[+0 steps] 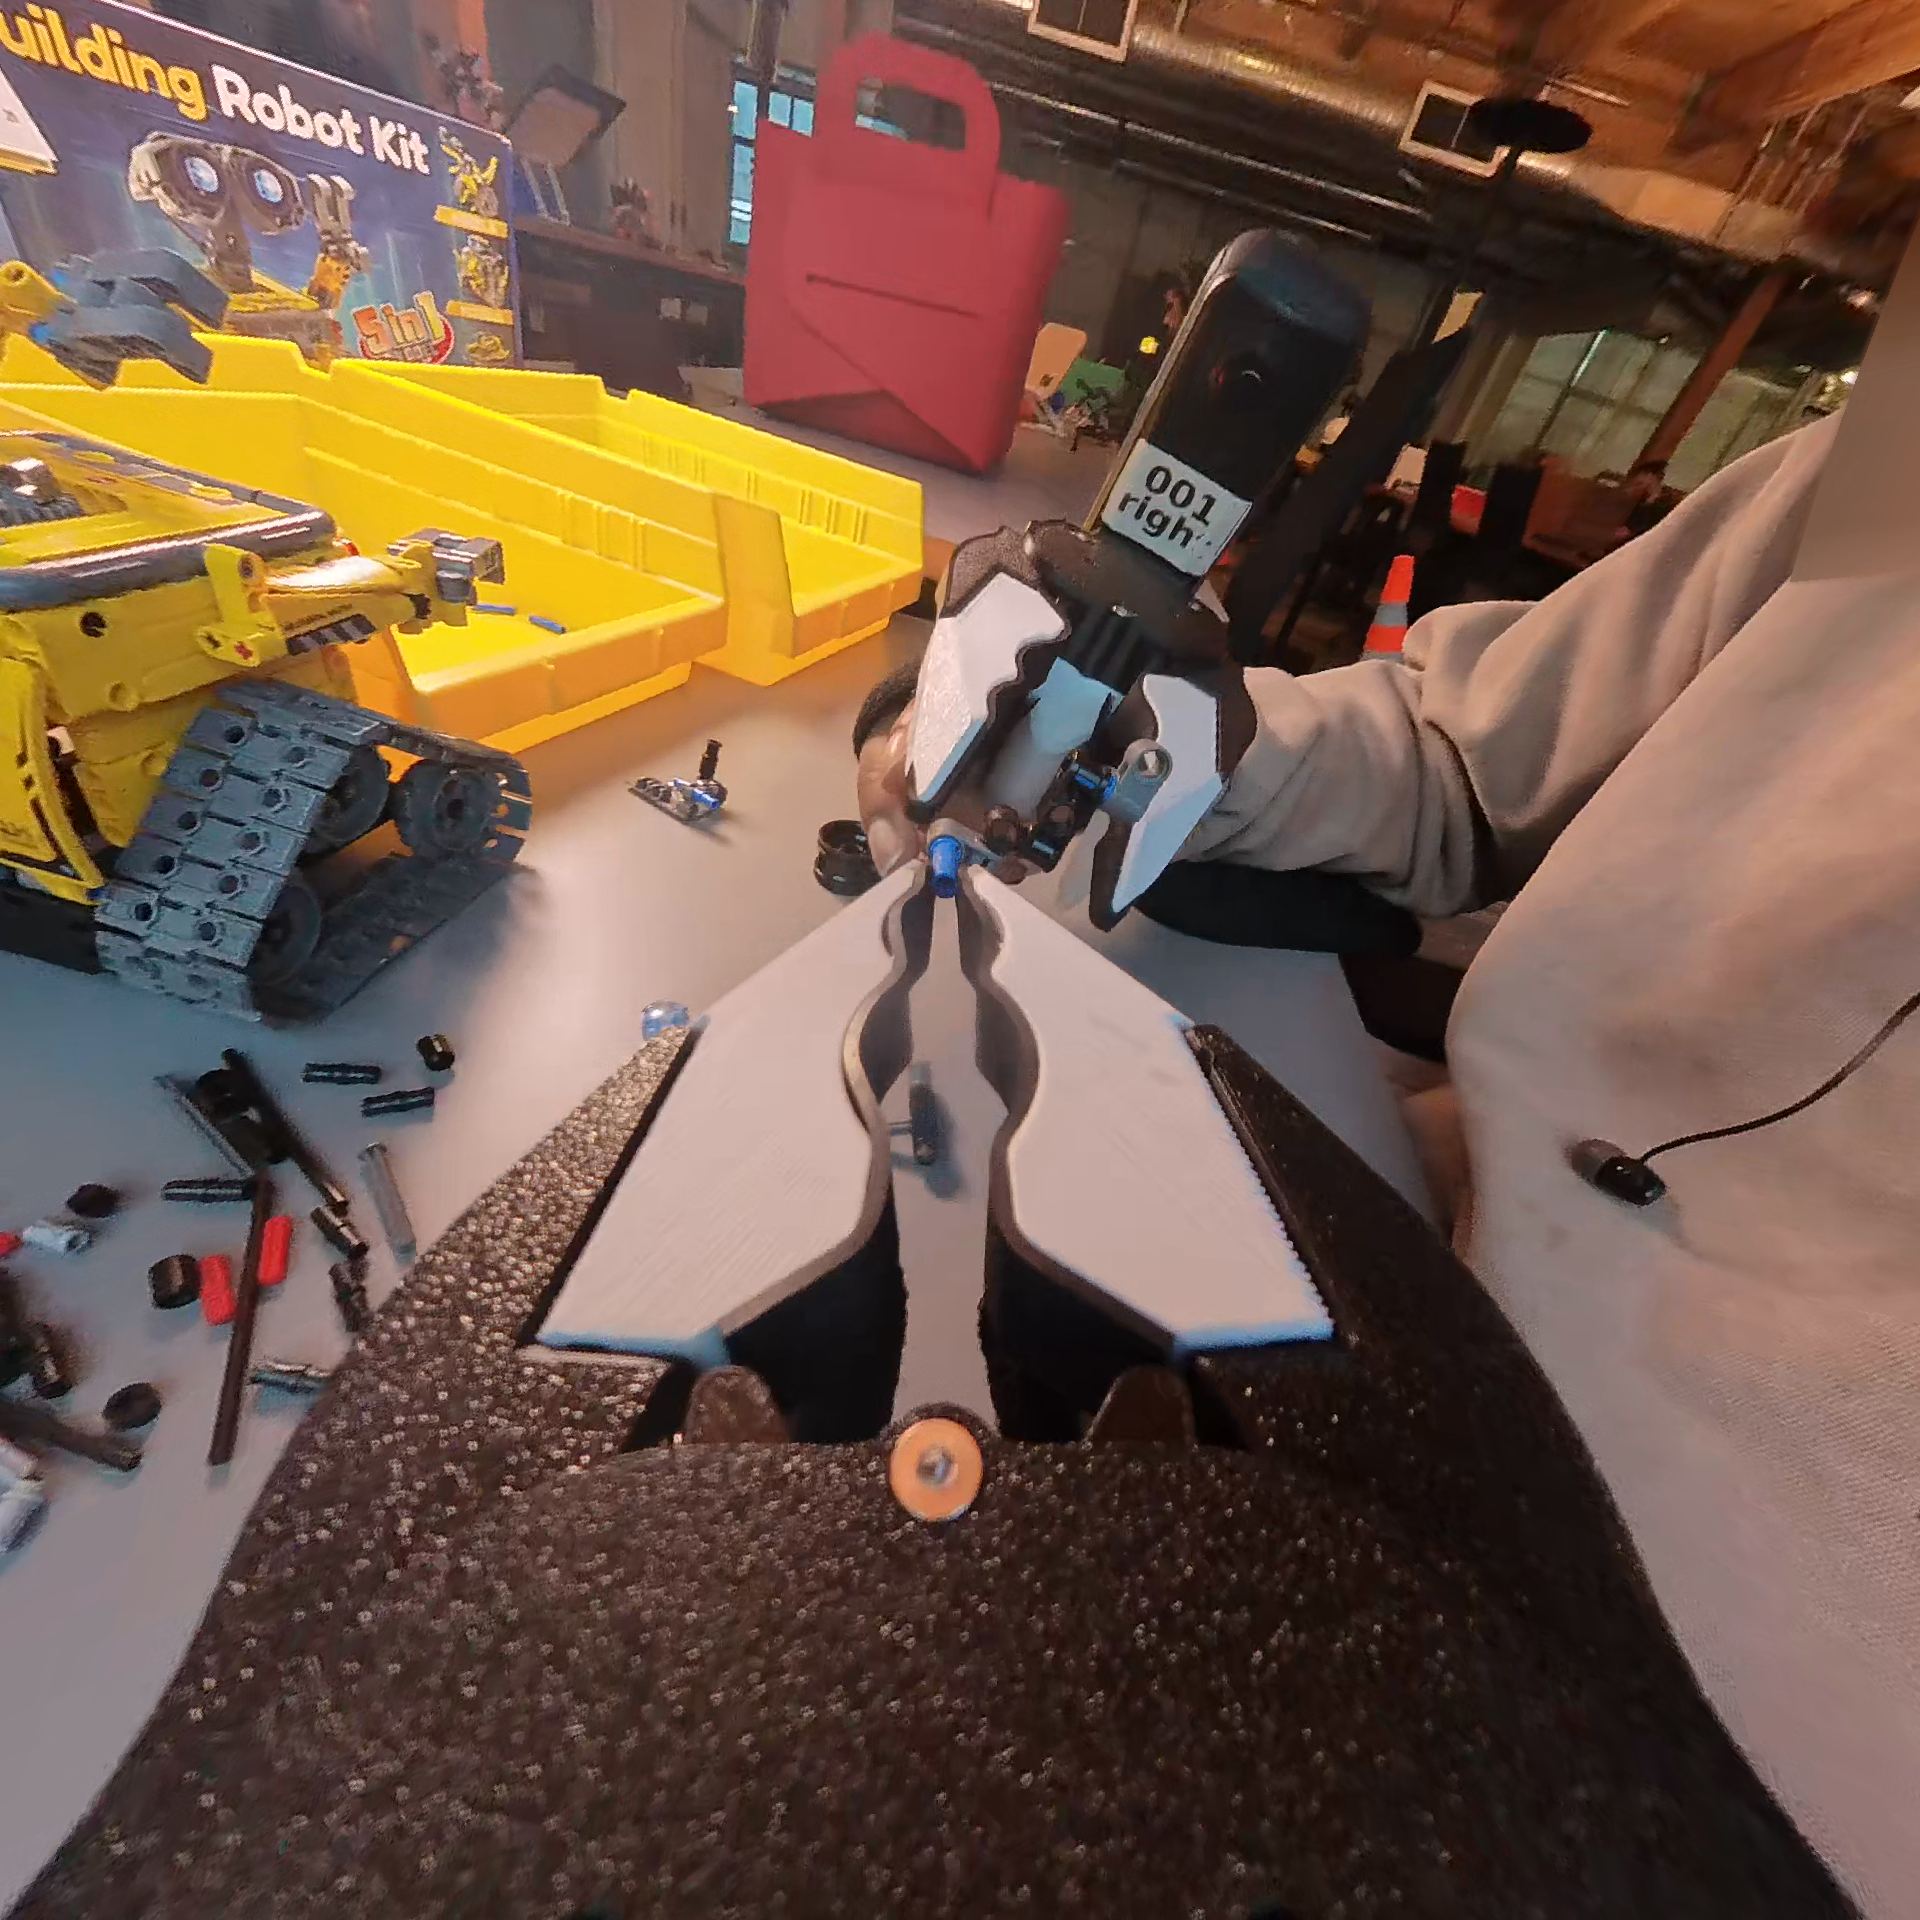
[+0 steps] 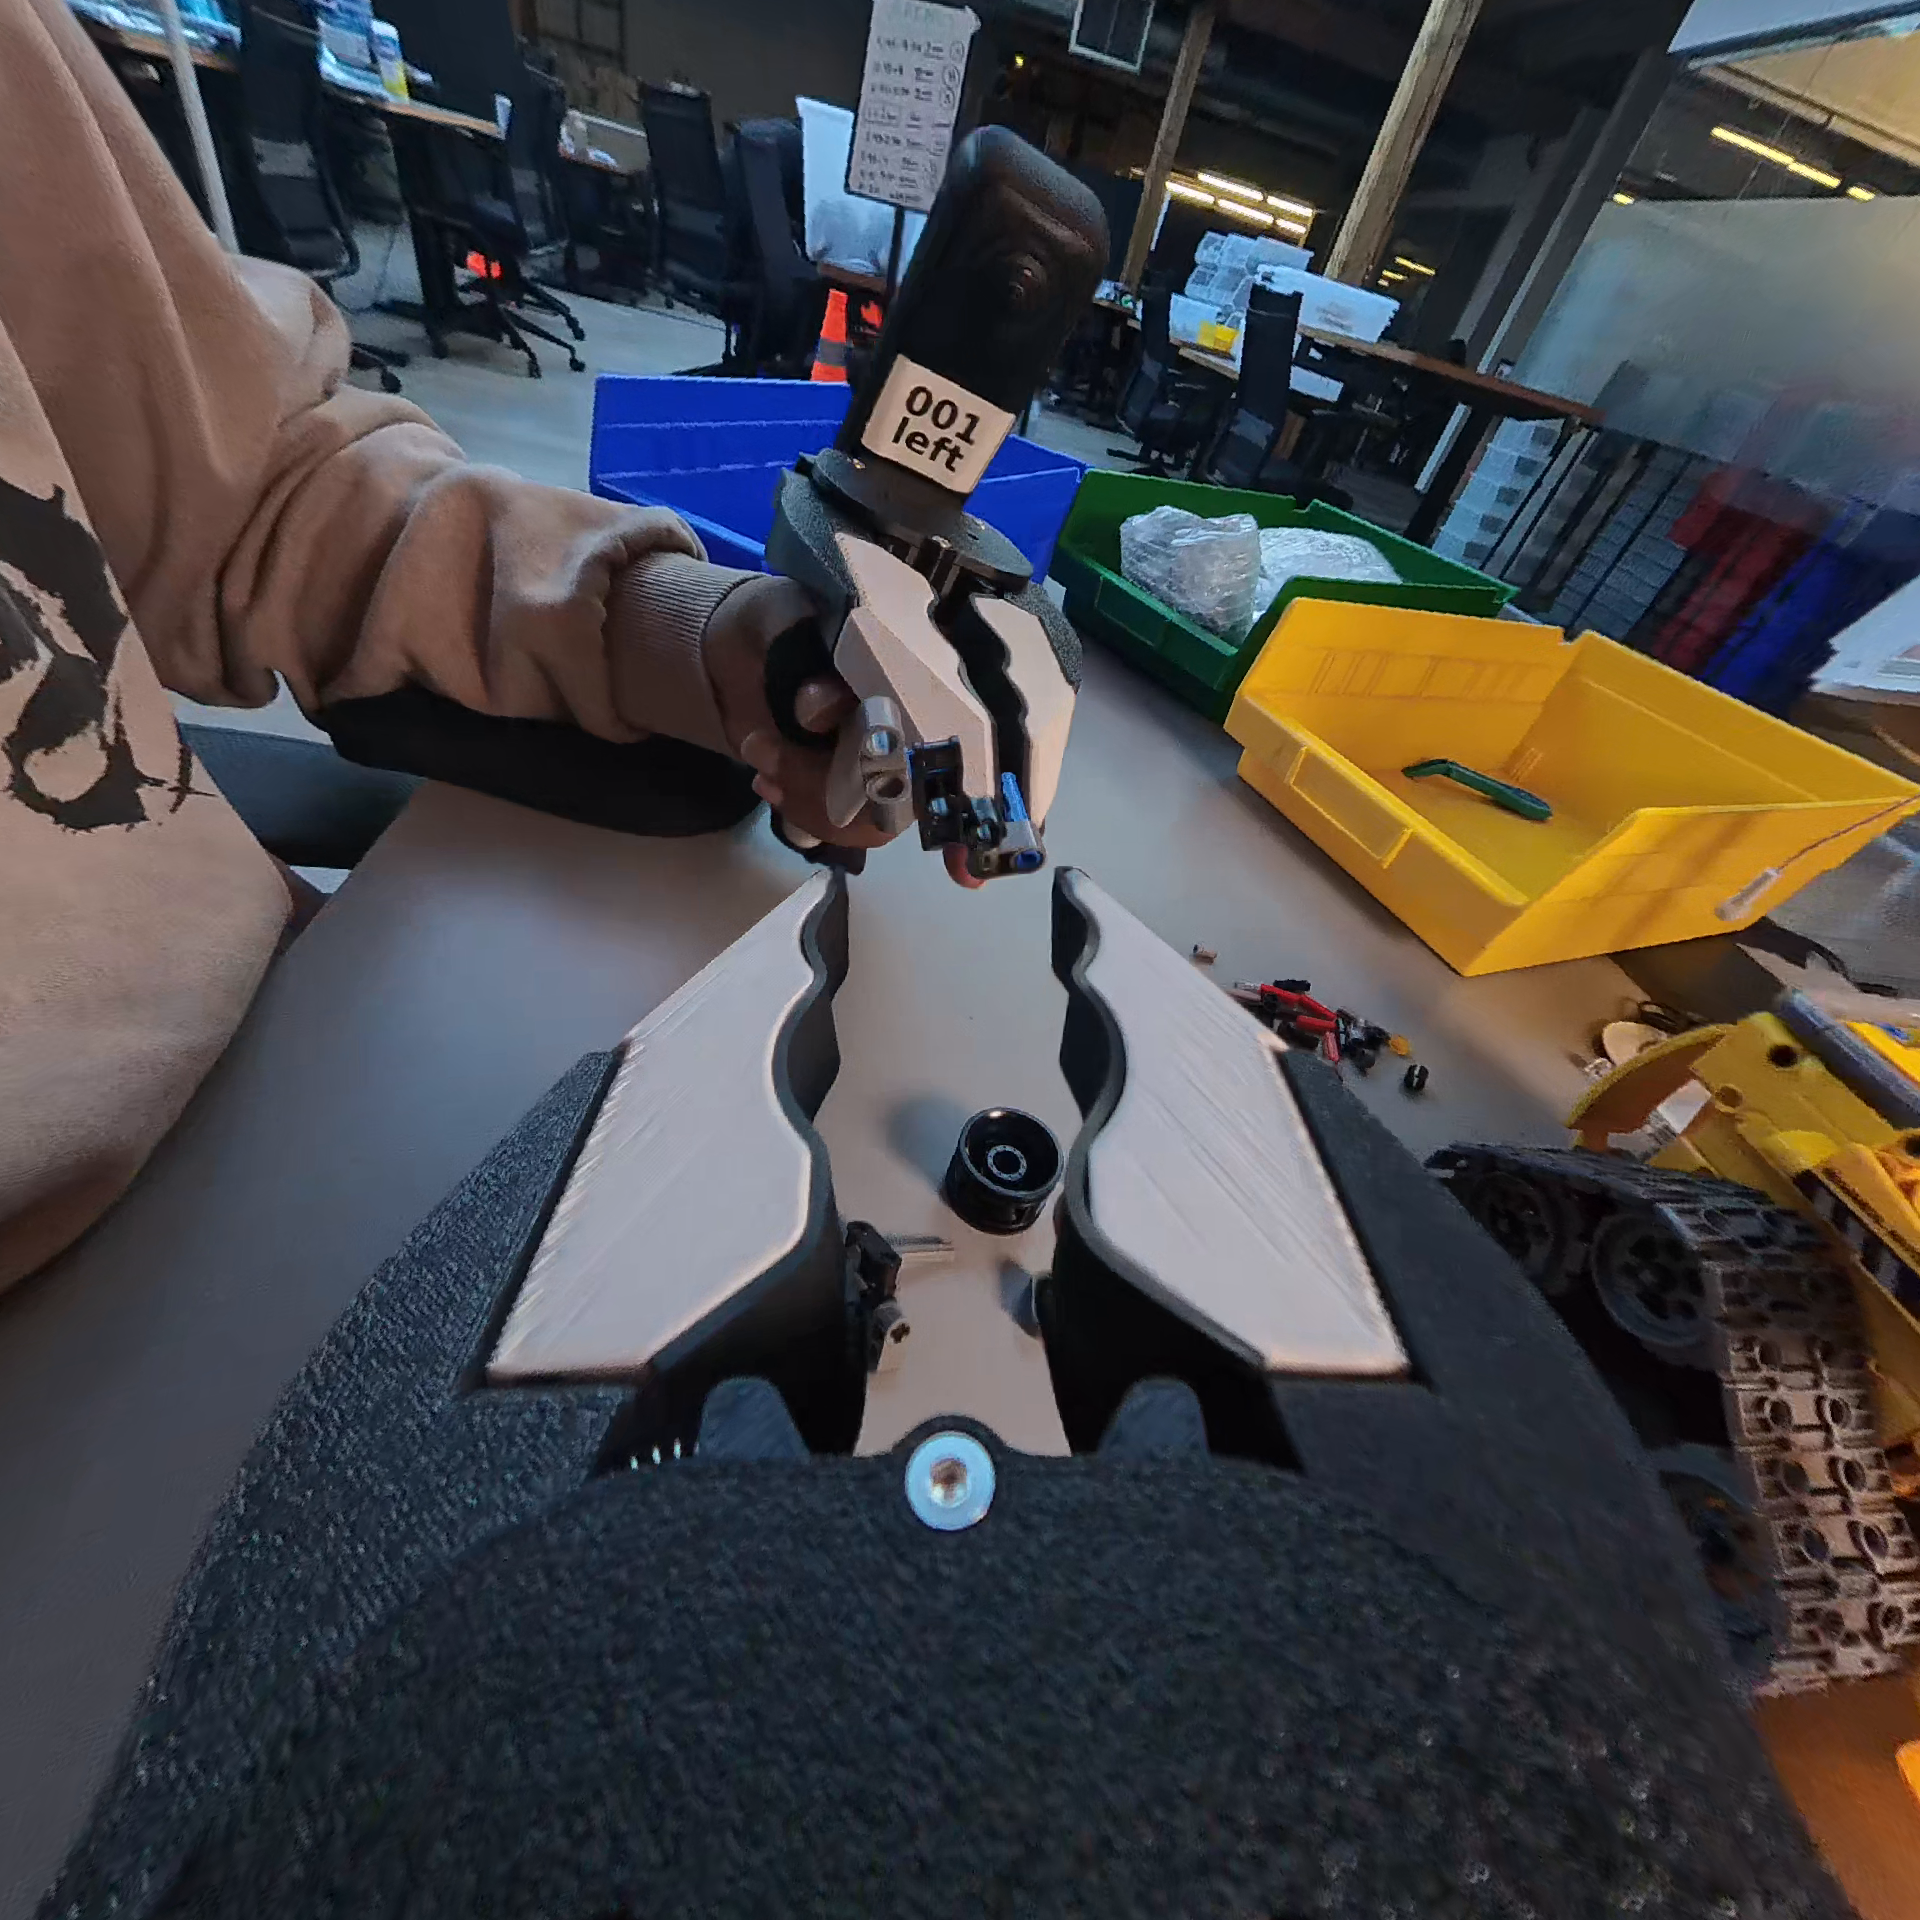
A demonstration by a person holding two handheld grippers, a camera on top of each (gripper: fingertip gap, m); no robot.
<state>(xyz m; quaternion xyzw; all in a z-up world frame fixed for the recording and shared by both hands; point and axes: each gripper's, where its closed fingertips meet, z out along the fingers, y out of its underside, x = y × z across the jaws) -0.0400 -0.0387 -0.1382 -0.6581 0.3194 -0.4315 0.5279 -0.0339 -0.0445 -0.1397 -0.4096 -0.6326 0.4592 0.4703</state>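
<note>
My left gripper [image 1: 943,885] is shut on a small brick assembly [image 1: 1039,816] of black, grey and blue pieces, pinching it at its blue pin [image 1: 943,862] above the grey table [image 1: 644,935]. My right gripper [image 2: 948,883] is open, its fingertips just short of the same assembly [image 2: 940,795]. In the left wrist view the right gripper [image 1: 1023,857] faces me with the assembly between its spread fingers. In the right wrist view the left gripper [image 2: 945,823] shows closed around the piece. A hand holds each gripper.
A yellow tracked robot model [image 1: 208,727] stands at the left, also showing in the right wrist view [image 2: 1714,1195]. Behind it are a yellow tray [image 1: 582,520], a printed box [image 1: 260,177] and a red bag [image 1: 894,260]. Loose parts [image 1: 239,1195] and a black wheel hub [image 2: 1003,1169] lie on the table. Yellow [image 2: 1538,779], green [image 2: 1195,582] and blue [image 2: 707,447] bins stand behind. My left and right fingertips are right by each other. From either gripper's tips it is about 20 centimetres to the yellow tracked robot model [image 1: 208,727].
</note>
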